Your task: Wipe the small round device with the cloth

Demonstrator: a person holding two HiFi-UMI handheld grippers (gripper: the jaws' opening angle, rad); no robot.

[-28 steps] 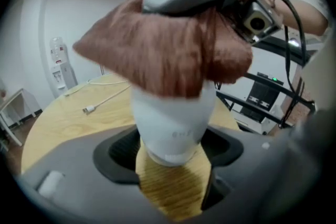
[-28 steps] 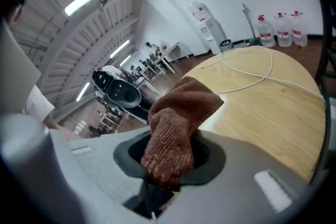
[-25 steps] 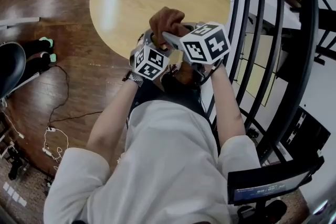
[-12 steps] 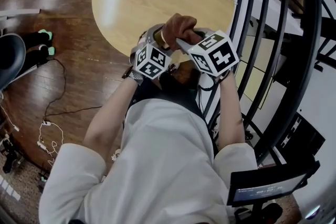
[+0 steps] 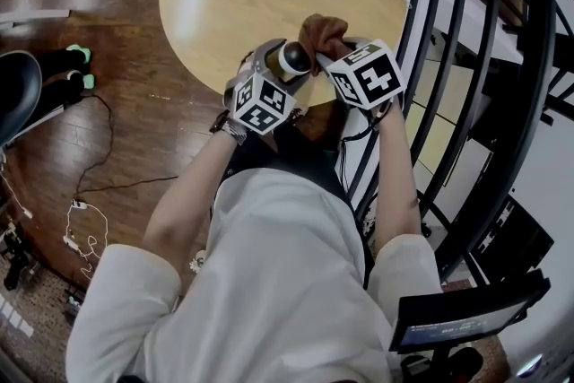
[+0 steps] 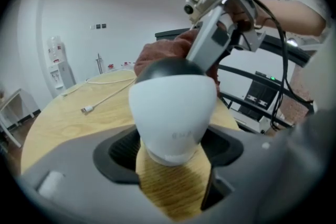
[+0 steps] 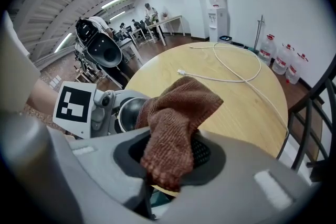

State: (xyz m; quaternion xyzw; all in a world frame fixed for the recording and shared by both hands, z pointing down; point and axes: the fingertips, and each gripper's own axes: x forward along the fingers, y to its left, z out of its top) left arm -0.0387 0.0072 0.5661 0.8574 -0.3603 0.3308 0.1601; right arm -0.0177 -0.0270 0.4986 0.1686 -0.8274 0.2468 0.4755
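Small round device (image 6: 173,107) is held clamped in the left gripper (image 6: 172,157), above the bench (image 5: 215,4) edge. Brown cloth (image 7: 176,123) is pinched in the right gripper (image 7: 169,162) and set against the device's dark top.

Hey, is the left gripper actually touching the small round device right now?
Touching. The left gripper view shows the left gripper with its jaws pressed against both sides of the white body of the small round device.

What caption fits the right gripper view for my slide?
Right gripper clamps a brown cloth beside the small round device, round wooden table beyond.
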